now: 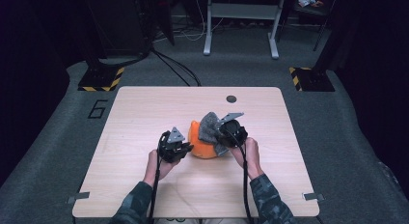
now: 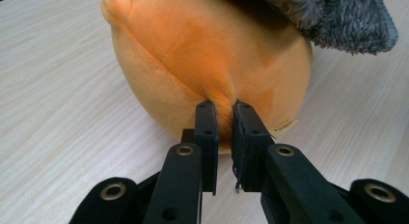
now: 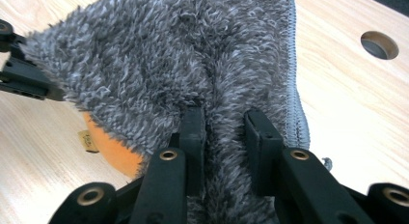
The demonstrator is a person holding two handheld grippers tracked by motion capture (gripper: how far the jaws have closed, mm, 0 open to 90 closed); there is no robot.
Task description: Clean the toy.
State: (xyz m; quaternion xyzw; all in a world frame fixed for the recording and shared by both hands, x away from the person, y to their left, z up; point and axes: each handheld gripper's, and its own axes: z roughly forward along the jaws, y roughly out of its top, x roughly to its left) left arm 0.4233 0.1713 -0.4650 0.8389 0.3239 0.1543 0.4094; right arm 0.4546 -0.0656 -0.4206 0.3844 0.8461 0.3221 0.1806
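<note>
Pale wood-grain table (image 1: 144,118) on a grey carpeted floor, with dark stands and a light metal frame behind; a round cable hole (image 1: 231,98) lies near the far edge. Near the middle of the table sits an orange plush toy (image 1: 202,146), round and soft, with a grey fluffy cloth (image 1: 209,126) draped over its top and far side.

Left gripper (image 2: 224,108): jaws nearly together, pinching a small fold of the orange plush low on its near side; the fabric puckers between the pads. A small nub (image 2: 115,7) stands out at the toy's upper left in the left gripper view, a seam runs across its face, and a pale sewn-in label (image 2: 284,126) shows beside the right jaw.

Right gripper (image 3: 224,118): jaws closed on a thick ridge of the grey cloth, whose long pile bulges between and around them. The cloth has a stitched hem (image 3: 293,64) along one edge, and the orange plush peeks out below it (image 3: 113,154).

The step in hand appears to be wiping the toy with the cloth, or lifting the cloth off it. To do it well, the left pinch should hold the toy steady against the table so it does not roll, while the right gripper draws the cloth smoothly along the curved surface. The shallow left pinch may slip if the cloth drags hard; a gentle, even pull seems safest.
</note>
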